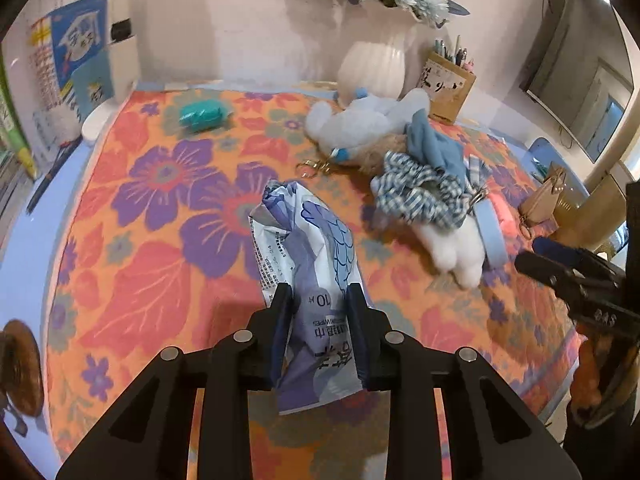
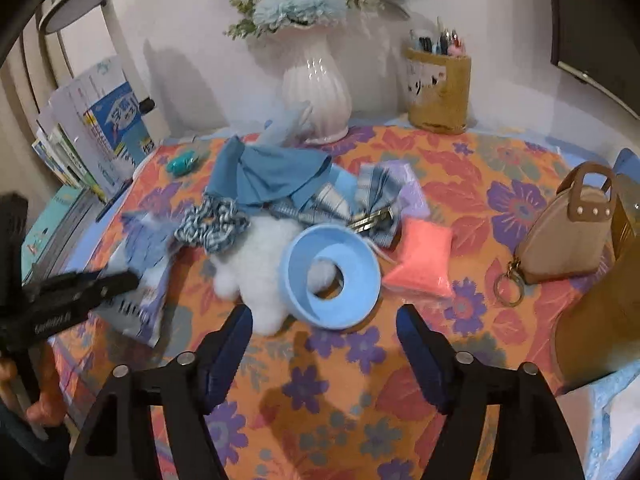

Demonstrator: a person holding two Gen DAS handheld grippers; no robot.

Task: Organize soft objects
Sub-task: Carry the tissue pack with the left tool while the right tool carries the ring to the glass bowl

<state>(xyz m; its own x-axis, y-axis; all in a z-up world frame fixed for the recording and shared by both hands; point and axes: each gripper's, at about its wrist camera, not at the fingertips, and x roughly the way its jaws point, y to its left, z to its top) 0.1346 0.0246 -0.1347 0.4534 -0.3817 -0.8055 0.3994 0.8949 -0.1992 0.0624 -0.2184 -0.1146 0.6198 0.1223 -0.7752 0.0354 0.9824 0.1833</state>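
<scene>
My left gripper point(image 1: 318, 300) is shut on a white and purple pack of wet wipes point(image 1: 308, 248) and holds it over the floral tablecloth point(image 1: 160, 208). The pack also shows at the left of the right wrist view point(image 2: 140, 280). My right gripper point(image 2: 324, 324) is open and empty, just in front of a light blue ring point(image 2: 332, 276) and a white plush toy point(image 2: 256, 268). A pile of soft things lies behind: a checked scrunchie point(image 2: 212, 224), a blue cloth point(image 2: 272, 176), a checked bow point(image 2: 368, 196) and a pink pouch point(image 2: 424, 260). A pale blue plush point(image 1: 360, 120) lies near the vase.
A white vase point(image 2: 316, 92) with flowers and a pen holder point(image 2: 438, 88) stand at the back. A tan bag point(image 2: 568, 236) with a key ring sits at the right. A teal object point(image 1: 200, 114) lies far left. Books point(image 2: 108, 132) stand at the left edge.
</scene>
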